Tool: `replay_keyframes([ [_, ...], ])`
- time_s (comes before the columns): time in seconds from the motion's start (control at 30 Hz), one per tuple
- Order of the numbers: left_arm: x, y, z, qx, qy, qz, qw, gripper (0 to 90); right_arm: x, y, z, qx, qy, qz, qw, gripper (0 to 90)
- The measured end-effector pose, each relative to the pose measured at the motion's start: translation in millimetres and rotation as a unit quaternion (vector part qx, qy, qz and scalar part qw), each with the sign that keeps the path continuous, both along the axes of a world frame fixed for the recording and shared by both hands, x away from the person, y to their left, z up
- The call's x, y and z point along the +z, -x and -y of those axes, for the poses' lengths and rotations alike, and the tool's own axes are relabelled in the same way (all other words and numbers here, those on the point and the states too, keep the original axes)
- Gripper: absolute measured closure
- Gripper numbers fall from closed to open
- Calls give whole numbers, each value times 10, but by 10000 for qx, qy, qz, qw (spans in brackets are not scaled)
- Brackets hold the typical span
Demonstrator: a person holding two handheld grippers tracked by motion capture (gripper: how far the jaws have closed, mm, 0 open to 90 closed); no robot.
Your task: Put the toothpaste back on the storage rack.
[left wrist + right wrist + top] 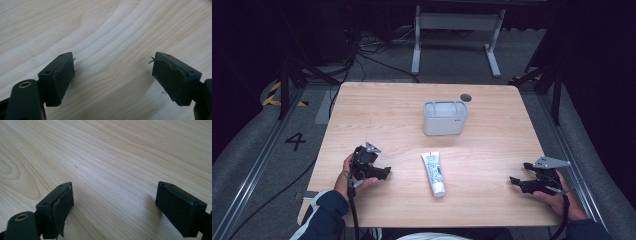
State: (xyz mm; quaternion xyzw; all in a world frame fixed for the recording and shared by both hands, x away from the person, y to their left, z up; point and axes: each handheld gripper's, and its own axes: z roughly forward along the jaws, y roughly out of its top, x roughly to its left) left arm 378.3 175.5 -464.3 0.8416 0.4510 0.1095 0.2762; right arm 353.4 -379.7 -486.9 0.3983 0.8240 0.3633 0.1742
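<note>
L gripper: held in person's left hand at near-left of table; jaws spread wide, nothing betw them, nothing gripped. Points toward table centre.
L gripper close-up: in left gripper view jaws stand far apart, bare wood grain betw them; pads worn, frayed at edges. Whether tips touch the wood: can't tell.
R gripper: held in right hand at near-right of table, grey 3-cornered plate on top; jaws wide apart, empty. Points left toward centre.
R gripper close-up: in right gripper view big gap betw jaws, just wood there; left pad peeling at its lower edge.
Tube: white w/ blue print, lying flat near table centre-front, cap end toward person; betw the 2 grippers, well apart from both.
Bin: small pale translucent container, upright, just beyond tube; looks empty.
Dark disc: small round thing on table just beyond bin, right of it.
Cables: trail from both grippers off near edge.
</note>
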Motion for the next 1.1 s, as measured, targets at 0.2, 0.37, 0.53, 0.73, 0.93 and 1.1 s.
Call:
replay_keyframes([
  [0.2, 83, 94, 288, -376, 153, 72, 9992, 193, 0, -2, 1, 3, -4, -8, 10000, 153],
  [0.37, 134, 120, 477, -487, 283, 51, 9984, 202, 1, -3, 2, 12, -5, -12, 10000, 153],
  [0.53, 243, 126, 720, -611, 401, 107, 9973, 198, 1, -3, 2, 12, -3, -12, 10000, 153],
  [0.73, 332, 85, 893, -676, 638, 70, 9956, 210, 1, -4, 3, 17, -6, -15, 10000, 153],
  [0.93, 371, 24, 1047, -510, 743, -156, 9958, 213, 1, -4, 4, 32, -6, -10, 10000, 156],
  [1.1, 365, -34, 1147, -325, 697, -366, 9964, 223, 1, -4, 4, 38, -5, -10, 10000, 156],
])
